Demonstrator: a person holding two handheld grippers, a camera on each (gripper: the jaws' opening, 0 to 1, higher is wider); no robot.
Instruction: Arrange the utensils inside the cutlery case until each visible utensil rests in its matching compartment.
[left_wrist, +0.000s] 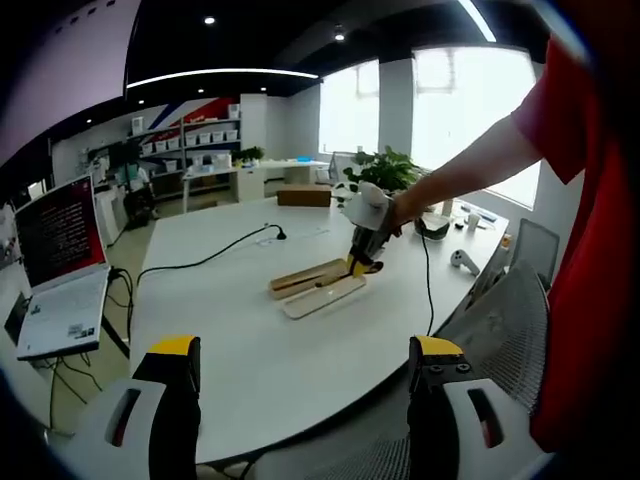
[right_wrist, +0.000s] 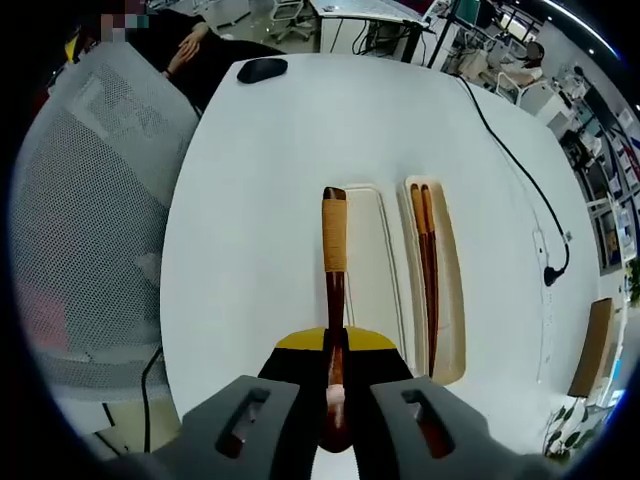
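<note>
Two grippers are at work over a white table (left_wrist: 240, 350). In the left gripper view, the left gripper (left_wrist: 300, 375) hangs at the near table edge, jaws apart and empty; a laptop (left_wrist: 62, 270) sits far left, and mid-table lies the case (left_wrist: 305, 279) with its lid (left_wrist: 325, 297) beside it. The right gripper (left_wrist: 362, 262) reaches down to them. In the right gripper view, the right gripper (right_wrist: 335, 375) is clamped on a wooden spoon (right_wrist: 334, 262) over the lid (right_wrist: 370, 265); chopsticks (right_wrist: 426, 255) lie in the case (right_wrist: 452, 290) just right.
</note>
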